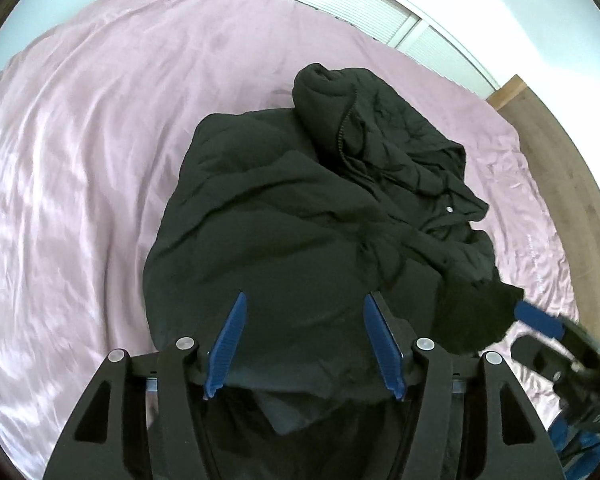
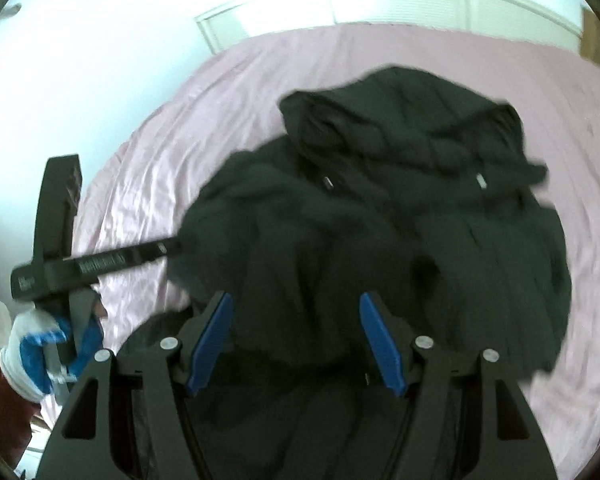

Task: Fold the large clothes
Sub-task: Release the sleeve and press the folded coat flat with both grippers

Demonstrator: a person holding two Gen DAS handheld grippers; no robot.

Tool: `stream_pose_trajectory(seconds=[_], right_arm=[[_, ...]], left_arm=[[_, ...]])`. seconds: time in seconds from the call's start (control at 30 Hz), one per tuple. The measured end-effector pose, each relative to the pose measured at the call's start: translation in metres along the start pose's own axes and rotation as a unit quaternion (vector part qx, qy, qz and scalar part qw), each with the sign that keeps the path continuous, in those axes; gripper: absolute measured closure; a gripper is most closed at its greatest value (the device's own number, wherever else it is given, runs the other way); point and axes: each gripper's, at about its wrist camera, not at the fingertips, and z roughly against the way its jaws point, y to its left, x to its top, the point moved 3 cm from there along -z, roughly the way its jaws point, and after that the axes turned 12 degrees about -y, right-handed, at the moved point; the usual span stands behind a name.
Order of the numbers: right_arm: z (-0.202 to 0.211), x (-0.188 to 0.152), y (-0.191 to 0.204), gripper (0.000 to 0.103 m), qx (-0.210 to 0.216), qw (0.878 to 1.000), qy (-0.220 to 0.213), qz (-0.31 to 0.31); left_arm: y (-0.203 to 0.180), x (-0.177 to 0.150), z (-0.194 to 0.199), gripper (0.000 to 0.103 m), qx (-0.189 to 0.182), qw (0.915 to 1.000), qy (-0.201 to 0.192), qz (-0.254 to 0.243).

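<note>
A black puffy jacket (image 1: 300, 216) lies in a bumpy heap on the bed's pink sheet (image 1: 80, 160). Its hood (image 2: 400, 120) is at the far end of the jacket. The left hand-held gripper (image 1: 303, 308) hangs over the near edge of the jacket with its blue fingers spread wide, holding nothing. The right hand-held gripper (image 2: 296, 308) is over the near side of the jacket too, spread wide and holding nothing. A white and blue glove (image 2: 36, 352) holds the left one.
</note>
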Motion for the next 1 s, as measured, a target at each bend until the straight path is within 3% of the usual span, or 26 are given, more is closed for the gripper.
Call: stream_pose_trajectory(seconds=[0.2, 0.37, 0.6, 0.8, 1.0], right_arm=[[-0.049, 0.011, 0.008, 0.037, -0.010, 0.999, 0.012, 0.029], [-0.072, -0.024, -0.026, 0.037, -0.041, 0.998, 0.054, 0.018], [-0.093, -0.077, -0.069, 0.037, -0.044, 0.993, 0.106, -0.018], [-0.086, -0.077, -0.070, 0.037, -0.048, 0.992, 0.115, -0.018], [-0.050, -0.061, -0.056, 0.037, -0.024, 0.996, 0.089, -0.012]], left_arm=[[0.003, -0.008, -0.026, 0.040, 0.019, 0.9995, 0.009, -0.024], [0.014, -0.029, -0.044, 0.034, 0.029, 0.9990, 0.023, -0.027], [0.015, -0.054, -0.066, 0.030, 0.044, 0.9965, 0.045, -0.055], [0.006, -0.046, -0.052, 0.028, 0.049, 0.9958, 0.045, -0.063], [-0.008, -0.016, -0.026, 0.028, 0.039, 0.9959, 0.003, -0.082]])
